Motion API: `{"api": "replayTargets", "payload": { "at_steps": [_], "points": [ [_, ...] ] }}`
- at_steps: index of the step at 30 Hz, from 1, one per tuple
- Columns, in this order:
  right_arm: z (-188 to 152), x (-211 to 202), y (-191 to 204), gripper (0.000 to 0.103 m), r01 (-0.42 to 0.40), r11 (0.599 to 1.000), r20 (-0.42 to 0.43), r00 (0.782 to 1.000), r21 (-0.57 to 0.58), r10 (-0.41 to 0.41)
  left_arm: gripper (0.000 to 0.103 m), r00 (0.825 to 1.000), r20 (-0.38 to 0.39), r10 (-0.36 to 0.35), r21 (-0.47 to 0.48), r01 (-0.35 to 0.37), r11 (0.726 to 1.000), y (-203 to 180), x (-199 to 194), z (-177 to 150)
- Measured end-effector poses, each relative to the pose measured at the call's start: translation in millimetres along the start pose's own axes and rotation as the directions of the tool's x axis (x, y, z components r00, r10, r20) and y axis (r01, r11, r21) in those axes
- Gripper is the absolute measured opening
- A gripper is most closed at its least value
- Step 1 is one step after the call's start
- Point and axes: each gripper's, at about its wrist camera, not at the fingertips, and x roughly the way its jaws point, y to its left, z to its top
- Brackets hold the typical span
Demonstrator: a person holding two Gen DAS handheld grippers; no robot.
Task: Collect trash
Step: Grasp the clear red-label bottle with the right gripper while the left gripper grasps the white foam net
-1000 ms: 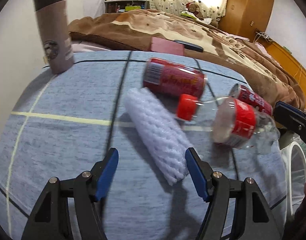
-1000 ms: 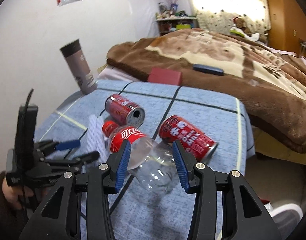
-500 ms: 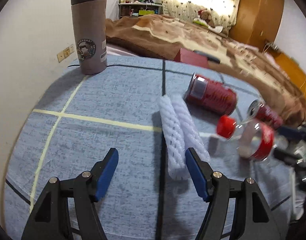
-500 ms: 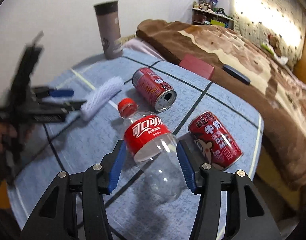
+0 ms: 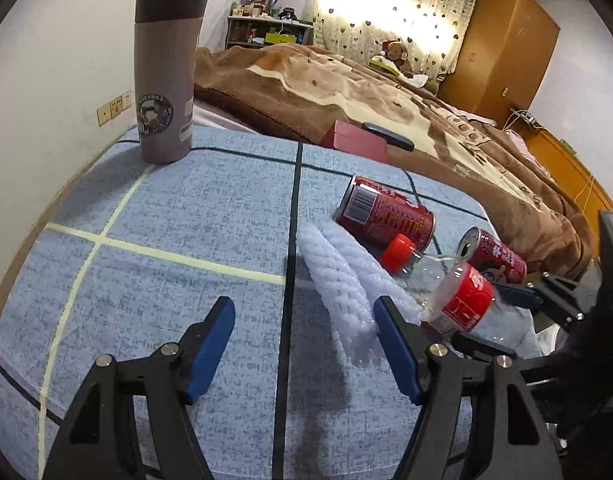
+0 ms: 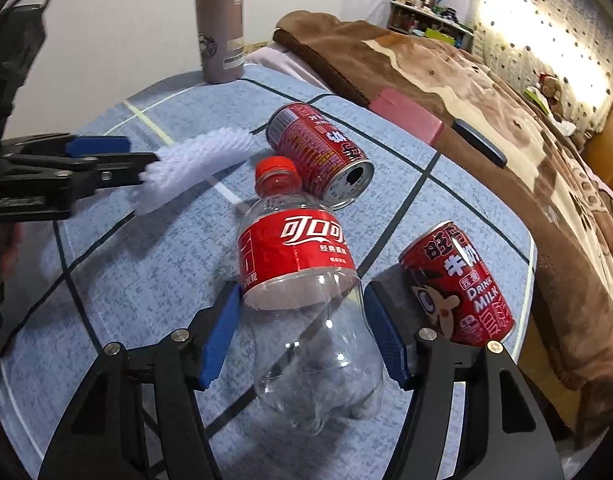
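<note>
Right gripper (image 6: pixel 302 336) opening around clear ribbed plastic bottle (image 6: pixel 306 300); left gripper (image 5: pixel 304 344) apart, perhaps touching foam netting (image 5: pixel 342 292).

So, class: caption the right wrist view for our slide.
Right gripper opening around an empty cola bottle on the table.

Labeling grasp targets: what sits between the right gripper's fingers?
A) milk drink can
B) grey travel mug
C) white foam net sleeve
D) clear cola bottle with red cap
D: in the right wrist view the clear cola bottle lies between the right gripper's opening jaws, with small gaps at both blue pads.
</note>
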Motion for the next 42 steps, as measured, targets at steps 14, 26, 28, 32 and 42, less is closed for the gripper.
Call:
{"api": "replayTargets", "payload": {
  "at_steps": [14,26,28,32,42],
  "points": [
    [-14.6,-5.6,6.3,0.064,0.029,0.993,0.045,0.998,0.114,-0.035,0.076,0.998,-0.036,-0.043,-0.01,0.043,0.999,-0.4,7.1,-5.1],
    [-31.6,-13.8,-13.0,0.063,0.042,0.965,0.075,0.995,0.257,-0.063,0.076,0.993,-0.119,-0.003,0.044,0.008,0.999,-36.2,62.4,1.0],
    [-33.8,-15.0,-13.2,0.063,0.039,0.964,0.079,0.995,0.264,-0.061,0.076,0.994,-0.102,0.035,0.068,-0.029,0.997,-40.6,62.8,0.6],
    [-37.5,-18.0,-14.1,0.063,0.037,0.961,0.091,0.994,0.273,-0.064,0.07,0.992,-0.096,0.085,0.117,-0.074,0.99,-49.1,66.5,-2.1],
    [-48.6,-24.3,-19.6,0.063,0.023,0.946,0.113,0.992,0.324,-0.063,0.032,0.992,-0.078,0.096,0.172,-0.081,0.982,-57.5,54.1,-9.5]
  ]
}}
